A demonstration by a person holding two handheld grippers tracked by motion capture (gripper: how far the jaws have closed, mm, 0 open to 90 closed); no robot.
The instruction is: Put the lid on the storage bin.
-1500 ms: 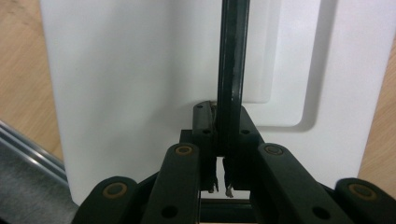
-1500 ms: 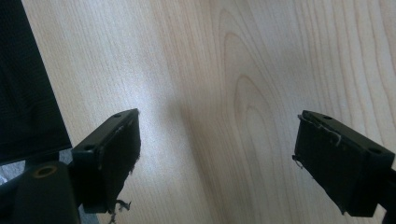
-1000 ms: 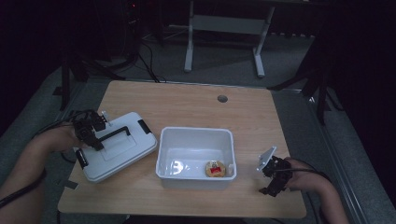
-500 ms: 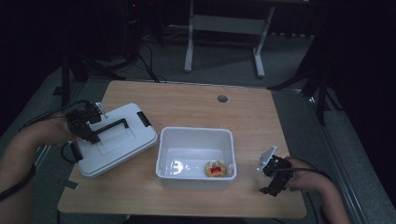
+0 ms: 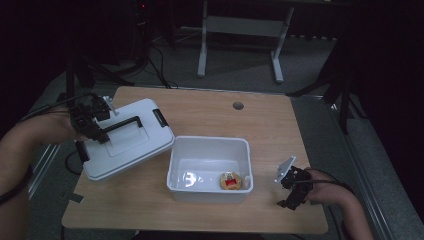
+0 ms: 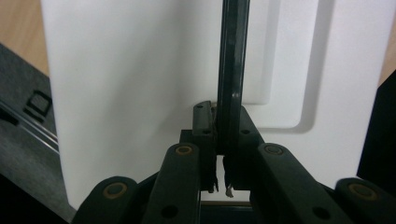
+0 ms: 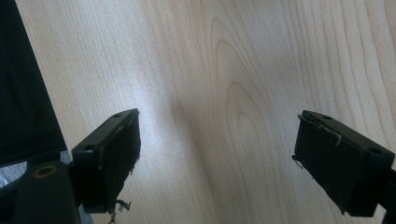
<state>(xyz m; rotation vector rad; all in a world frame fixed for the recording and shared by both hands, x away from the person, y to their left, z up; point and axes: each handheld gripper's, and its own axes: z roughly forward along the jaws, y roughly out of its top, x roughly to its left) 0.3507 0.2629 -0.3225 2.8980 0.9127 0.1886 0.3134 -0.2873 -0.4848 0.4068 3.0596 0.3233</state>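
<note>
Near the left edge of the wooden table, the white plastic lid is clamped by its black handle in the left gripper; it should be kept level over the white rectangular tub. The right gripper rests with jaws apart.

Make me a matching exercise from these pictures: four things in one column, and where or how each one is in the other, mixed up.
Things:
1. white lid
2. open white bin
3. left gripper
4. right gripper

States:
A. jaws wide apart above bare wood
B. shut on the lid's black handle
C. left of the bin, tilted
D. holds a small round red-and-yellow item

Pairs: 1-C, 2-D, 3-B, 4-A
</note>
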